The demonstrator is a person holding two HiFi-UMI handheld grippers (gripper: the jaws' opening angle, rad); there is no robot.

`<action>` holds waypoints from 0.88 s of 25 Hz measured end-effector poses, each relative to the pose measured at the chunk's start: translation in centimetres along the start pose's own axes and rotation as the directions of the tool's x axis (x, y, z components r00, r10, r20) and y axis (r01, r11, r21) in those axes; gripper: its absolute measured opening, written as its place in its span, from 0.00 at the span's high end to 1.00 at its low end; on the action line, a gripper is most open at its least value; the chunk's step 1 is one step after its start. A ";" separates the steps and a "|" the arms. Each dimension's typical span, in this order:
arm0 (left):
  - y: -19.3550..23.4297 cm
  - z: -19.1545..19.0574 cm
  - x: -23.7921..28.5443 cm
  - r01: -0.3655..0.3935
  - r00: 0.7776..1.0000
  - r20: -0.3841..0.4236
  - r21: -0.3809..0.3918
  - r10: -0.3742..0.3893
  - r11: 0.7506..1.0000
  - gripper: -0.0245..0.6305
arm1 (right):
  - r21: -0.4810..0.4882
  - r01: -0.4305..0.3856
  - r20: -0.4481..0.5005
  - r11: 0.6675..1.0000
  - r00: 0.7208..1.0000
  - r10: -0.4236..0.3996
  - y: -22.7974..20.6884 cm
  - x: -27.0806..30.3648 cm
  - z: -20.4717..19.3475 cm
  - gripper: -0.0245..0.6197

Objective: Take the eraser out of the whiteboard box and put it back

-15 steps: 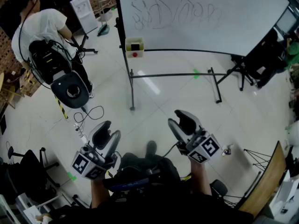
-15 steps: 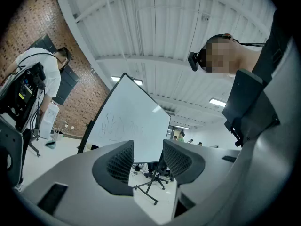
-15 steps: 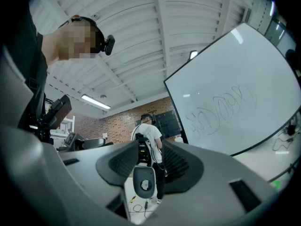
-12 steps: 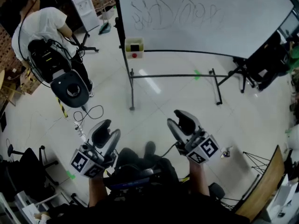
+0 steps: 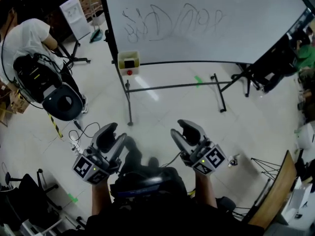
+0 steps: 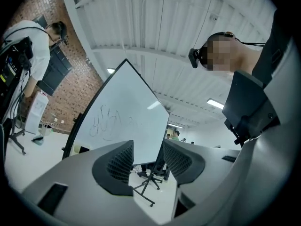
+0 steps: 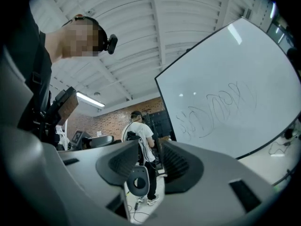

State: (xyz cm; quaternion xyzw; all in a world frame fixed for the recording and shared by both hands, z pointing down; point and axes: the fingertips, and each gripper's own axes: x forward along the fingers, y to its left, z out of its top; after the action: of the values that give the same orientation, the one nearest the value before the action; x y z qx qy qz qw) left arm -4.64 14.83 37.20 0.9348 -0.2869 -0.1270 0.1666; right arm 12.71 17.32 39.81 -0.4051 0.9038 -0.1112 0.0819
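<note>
Left tool [image 5: 113,137] and right tool [image 5: 182,133] are held side by side low in the head view, both pointing roughly level toward the whiteboard [image 5: 206,18], each with its marker cube [image 5: 90,170] at the near end. In the left gripper view the two ribbed pads stand apart with only open air between them, and the whiteboard with its stand shows through the gap. In the right gripper view the pads are likewise spread and hold nothing; far beyond them stands a person in a white shirt [image 7: 139,132]. Neither tool touches anything. Well ahead of both, across bare pale floor [image 5: 162,107], the whiteboard box [image 5: 123,69] is fixed to the left post of the whiteboard's stand, just below the board's lower left corner. It is a small pale yellow box with a red dot on its front. The eraser [image 5: 129,63] shows as a dark block sitting in the box. Looping marker scribbles [image 5: 172,22] cover the upper part of the board. Off to the left, the person in the white shirt bends over beside some dark gear.
</note>
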 end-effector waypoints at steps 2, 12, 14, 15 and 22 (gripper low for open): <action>2.1 0.8 1.7 0.029 1.000 0.010 -0.012 -0.029 0.999 0.67 | -0.003 0.029 0.000 1.000 1.000 -0.029 -1.2 1.6 0.5 0.70; 12.0 5.7 6.4 0.132 0.991 0.009 -0.032 -0.131 0.991 0.67 | -0.044 0.074 -0.020 0.996 0.997 -0.075 -4.7 12.5 3.4 0.70; 13.5 6.0 6.6 0.146 0.989 0.003 -0.040 -0.146 0.988 0.67 | -0.044 0.073 -0.036 0.996 0.997 -0.075 -4.9 14.4 2.9 0.70; 14.1 6.1 6.6 0.152 0.988 0.002 -0.046 -0.152 0.987 0.67 | -0.045 0.071 -0.047 0.996 0.996 -0.073 -4.9 15.3 2.6 0.70; 18.6 6.0 6.3 0.173 0.984 -0.021 -0.094 -0.175 0.980 0.67 | -0.066 0.077 -0.092 0.995 0.992 -0.083 -5.2 21.3 1.8 0.70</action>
State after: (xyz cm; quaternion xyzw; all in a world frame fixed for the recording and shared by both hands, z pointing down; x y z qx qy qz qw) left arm -10.74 -4.80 38.04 0.9493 -0.1955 -0.1407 0.2019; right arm 2.84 -2.22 38.24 -0.4378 0.8926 -0.1051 0.0219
